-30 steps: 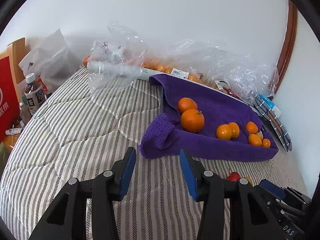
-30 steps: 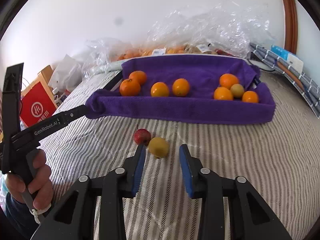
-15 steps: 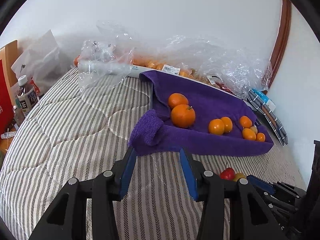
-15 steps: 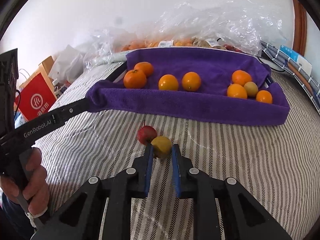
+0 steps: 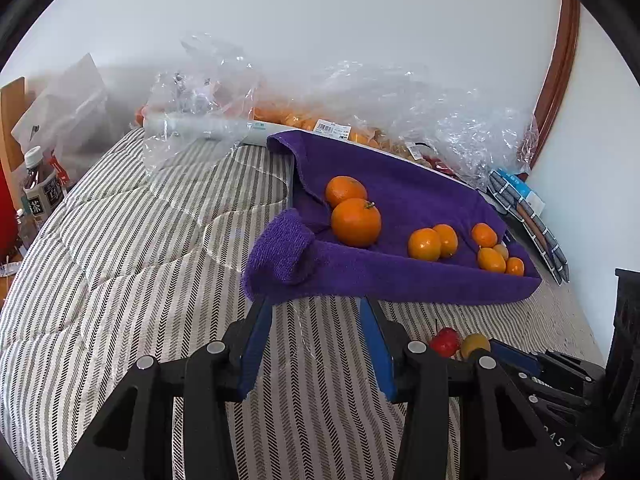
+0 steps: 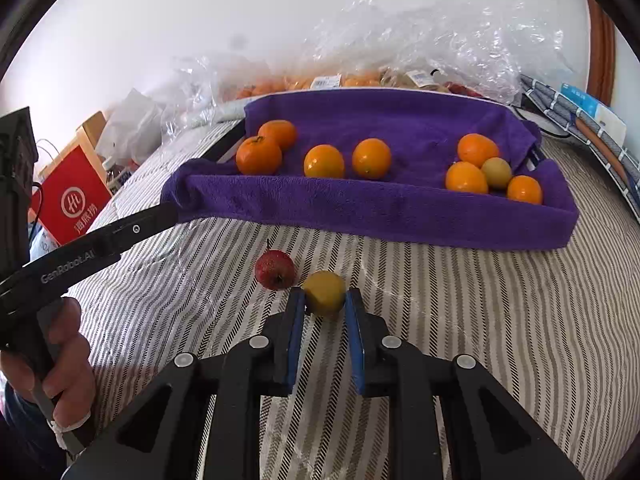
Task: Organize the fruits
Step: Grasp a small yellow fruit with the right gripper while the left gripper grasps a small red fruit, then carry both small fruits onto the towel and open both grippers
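My right gripper (image 6: 324, 300) is shut on a small yellow fruit (image 6: 323, 293) that rests on the striped bedspread; the fruit also shows in the left wrist view (image 5: 475, 344). A small red fruit (image 6: 275, 269) lies just to its left, touching or nearly touching it. A tray lined with a purple towel (image 6: 360, 212) holds several oranges (image 6: 258, 155) and small citrus (image 6: 466, 177). My left gripper (image 5: 316, 312) is open and empty, its tips at the near left corner of the towel (image 5: 280, 256).
Crumpled clear plastic bags with more fruit (image 5: 400, 120) lie behind the tray against the wall. A red paper bag (image 6: 72, 200) and a tea bottle (image 5: 40, 192) stand off the bed's left side. Striped folders (image 6: 580, 120) lie at the right.
My right gripper moved forward and closed on the yellow fruit. My left gripper advanced toward the towel's near corner and stayed open.
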A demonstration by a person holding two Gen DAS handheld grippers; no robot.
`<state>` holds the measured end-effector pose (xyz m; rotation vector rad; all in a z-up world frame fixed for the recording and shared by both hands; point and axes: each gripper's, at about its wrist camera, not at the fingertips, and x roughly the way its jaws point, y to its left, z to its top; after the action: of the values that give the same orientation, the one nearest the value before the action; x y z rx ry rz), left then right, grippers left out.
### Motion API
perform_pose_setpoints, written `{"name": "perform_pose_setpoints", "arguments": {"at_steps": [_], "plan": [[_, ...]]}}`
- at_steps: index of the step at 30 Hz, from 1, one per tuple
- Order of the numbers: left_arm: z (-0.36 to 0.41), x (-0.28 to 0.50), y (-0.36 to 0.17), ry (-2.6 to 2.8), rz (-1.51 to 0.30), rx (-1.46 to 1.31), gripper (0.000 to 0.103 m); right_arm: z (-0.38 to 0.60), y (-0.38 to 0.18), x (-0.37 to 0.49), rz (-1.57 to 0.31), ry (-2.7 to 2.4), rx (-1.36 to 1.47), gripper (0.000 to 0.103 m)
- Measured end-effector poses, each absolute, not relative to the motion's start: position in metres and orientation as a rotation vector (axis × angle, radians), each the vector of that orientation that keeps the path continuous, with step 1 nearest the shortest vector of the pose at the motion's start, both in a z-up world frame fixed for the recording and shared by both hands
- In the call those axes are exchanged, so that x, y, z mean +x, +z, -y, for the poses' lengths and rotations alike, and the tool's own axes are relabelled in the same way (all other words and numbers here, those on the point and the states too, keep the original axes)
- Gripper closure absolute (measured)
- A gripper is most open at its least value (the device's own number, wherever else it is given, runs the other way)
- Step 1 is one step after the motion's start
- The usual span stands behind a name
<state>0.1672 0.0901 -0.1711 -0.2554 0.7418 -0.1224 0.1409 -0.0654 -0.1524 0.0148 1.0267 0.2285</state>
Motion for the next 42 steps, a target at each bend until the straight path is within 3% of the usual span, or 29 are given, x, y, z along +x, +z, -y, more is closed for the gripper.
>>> {"name": "perform_pose_setpoints", "arguments": {"at_steps": [20,27,42], "plan": [[-0.005,0.174,-0.178,-0.393,-0.873,-0.188,0.060,0.129,-0.126,0.116,-0.942,0.128,0.008,0.080],[0.007,0.180,-0.183,-0.366,-0.905,-0.145,0.079,0.144,-0.129,0.117,-0.941,0.120,0.036,0.080],[-0.033,0.213,-0.133,-0.261,-0.753,-0.202,0.080,0.149,-0.103,0.153,-0.855,0.130,0.030,0.080]]}}
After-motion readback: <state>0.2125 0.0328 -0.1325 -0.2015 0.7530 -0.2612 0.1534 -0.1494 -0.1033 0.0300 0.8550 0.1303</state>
